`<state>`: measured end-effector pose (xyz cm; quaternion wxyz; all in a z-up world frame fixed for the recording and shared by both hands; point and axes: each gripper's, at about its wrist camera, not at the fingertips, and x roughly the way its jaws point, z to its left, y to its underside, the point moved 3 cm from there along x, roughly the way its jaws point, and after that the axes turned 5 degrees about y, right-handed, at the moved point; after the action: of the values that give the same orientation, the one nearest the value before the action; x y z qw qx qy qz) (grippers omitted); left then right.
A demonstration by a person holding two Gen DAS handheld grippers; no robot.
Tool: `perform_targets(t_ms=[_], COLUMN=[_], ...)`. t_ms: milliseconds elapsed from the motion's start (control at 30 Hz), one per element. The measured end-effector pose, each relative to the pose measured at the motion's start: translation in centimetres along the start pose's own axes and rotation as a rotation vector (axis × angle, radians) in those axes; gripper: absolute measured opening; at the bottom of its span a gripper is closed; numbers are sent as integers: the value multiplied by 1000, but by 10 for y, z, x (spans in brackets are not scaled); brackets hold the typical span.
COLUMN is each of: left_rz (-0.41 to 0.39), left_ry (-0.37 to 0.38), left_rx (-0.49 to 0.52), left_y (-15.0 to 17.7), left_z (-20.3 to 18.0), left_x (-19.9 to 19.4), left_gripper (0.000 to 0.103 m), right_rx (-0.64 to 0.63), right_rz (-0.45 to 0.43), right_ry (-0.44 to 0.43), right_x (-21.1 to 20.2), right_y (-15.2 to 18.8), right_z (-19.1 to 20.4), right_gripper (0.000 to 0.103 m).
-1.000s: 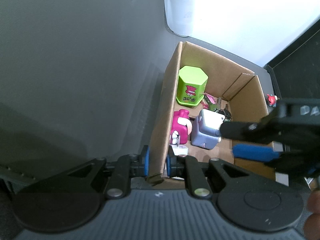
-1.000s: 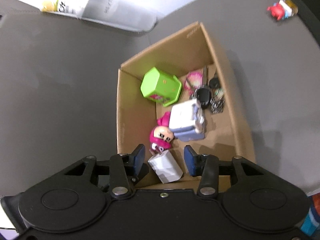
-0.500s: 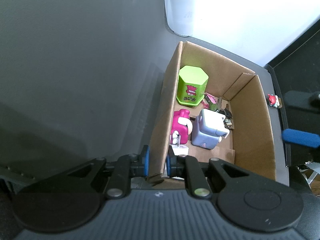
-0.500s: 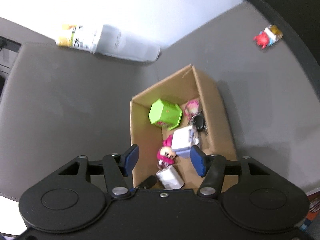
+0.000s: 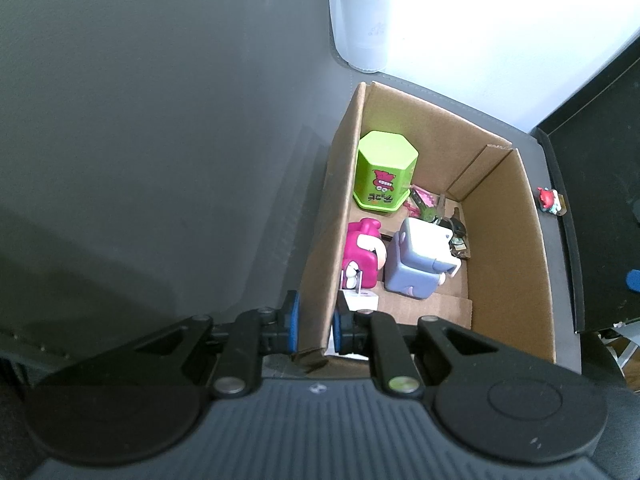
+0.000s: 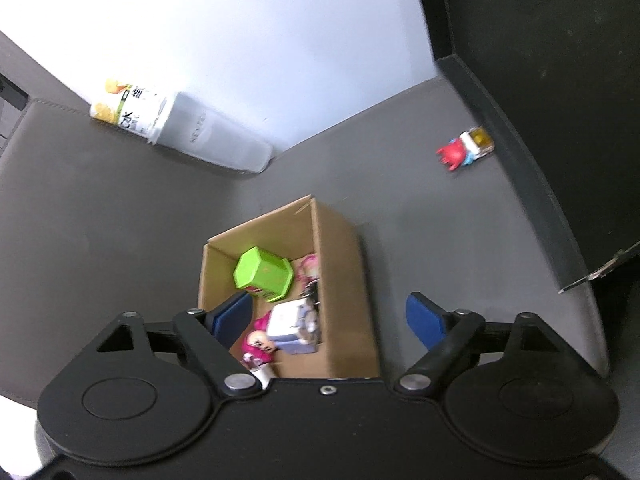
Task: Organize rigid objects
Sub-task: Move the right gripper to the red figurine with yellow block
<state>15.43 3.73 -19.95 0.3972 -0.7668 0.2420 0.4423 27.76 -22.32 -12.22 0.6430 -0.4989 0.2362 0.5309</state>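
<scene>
A cardboard box (image 5: 508,248) sits on the grey table. It holds a green hexagonal tin (image 5: 384,172), a pink figure (image 5: 362,254), a lilac-and-white block toy (image 5: 418,264), keys (image 5: 456,230) and a small white box (image 5: 360,300). My left gripper (image 5: 315,322) is shut on the box's near left wall. My right gripper (image 6: 330,316) is open and empty, high above the box (image 6: 344,280). A small red toy (image 6: 464,152) lies on the table at the far right; it also shows in the left wrist view (image 5: 550,200).
A white bottle (image 6: 180,132) lies on its side behind the box; it also shows in the left wrist view (image 5: 362,16). A dark raised panel (image 6: 540,120) borders the table on the right. A white wall stands behind.
My right gripper has let go of the small white box inside the cardboard box, opened wide and risen up and away. The left gripper has kept its hold on the box wall.
</scene>
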Motion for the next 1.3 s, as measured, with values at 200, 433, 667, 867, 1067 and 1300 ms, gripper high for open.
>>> perform_targets(t_ms=[200, 433, 667, 867, 1067, 1300], left_rz=[2, 2, -11, -13, -13, -8], left_ry=[-7, -19, -36, -43, -47, -51], left_rx=[0, 2, 21, 27, 28, 23], left_y=[0, 0, 0, 0, 0, -1], left_z=[-1, -3, -5, -6, -8, -8], left_x=[2, 3, 4, 4, 4, 4], left_gripper=[14, 14, 14, 13, 13, 13], right_rx=[-25, -46, -59, -79, -53, -28], right_rz=[-49, -104, -172, -231, -280, -289], right_ry=[55, 107, 157, 216, 254, 294], right_x=[-5, -4, 3, 17, 40, 76], right_y=[-7, -17, -21, -25, -33, -42], right_z=[-8, -21, -36, -47, -62, -76], right_gripper=[98, 102, 102, 101, 98, 87])
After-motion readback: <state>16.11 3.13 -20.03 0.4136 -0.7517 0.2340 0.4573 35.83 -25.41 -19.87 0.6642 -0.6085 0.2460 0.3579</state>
